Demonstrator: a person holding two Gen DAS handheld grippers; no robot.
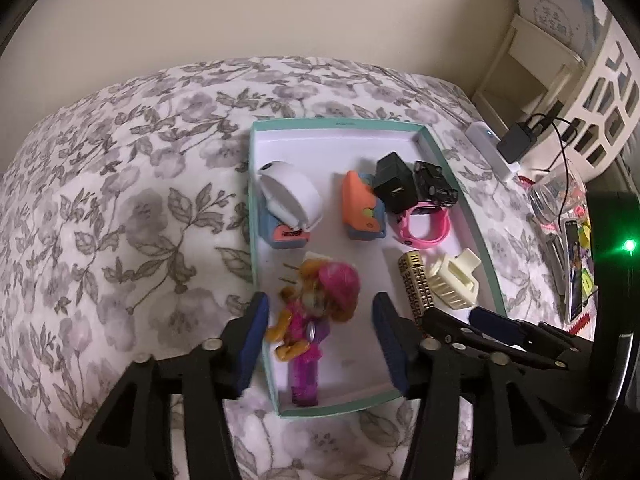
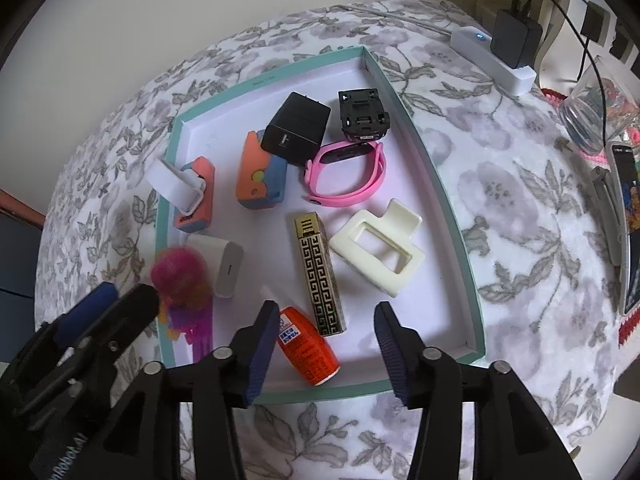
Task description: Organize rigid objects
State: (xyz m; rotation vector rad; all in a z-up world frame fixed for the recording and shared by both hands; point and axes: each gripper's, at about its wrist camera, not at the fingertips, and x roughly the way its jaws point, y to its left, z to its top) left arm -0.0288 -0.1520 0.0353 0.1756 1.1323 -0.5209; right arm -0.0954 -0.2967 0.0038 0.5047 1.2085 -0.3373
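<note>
Cardboard tray point(image 2: 448, 208), teal-rimmed, lies on floral fabric. Left gripper point(image 1: 320, 320) stands half open, pads clear of the fuzzy-haired plastic doll point(image 1: 316, 304) at the near-left corner. Right gripper point(image 2: 326, 324) gapes over a glossy orange bottle point(image 2: 310, 350) beside the near edge, gripping nothing.

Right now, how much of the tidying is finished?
Mostly done: the teal box already holds the pink watch, cream clip and chargers. In hand: nothing; both grippers stand open over the doll and orange bottle. Left: clutter beyond the box, perhaps.
</note>
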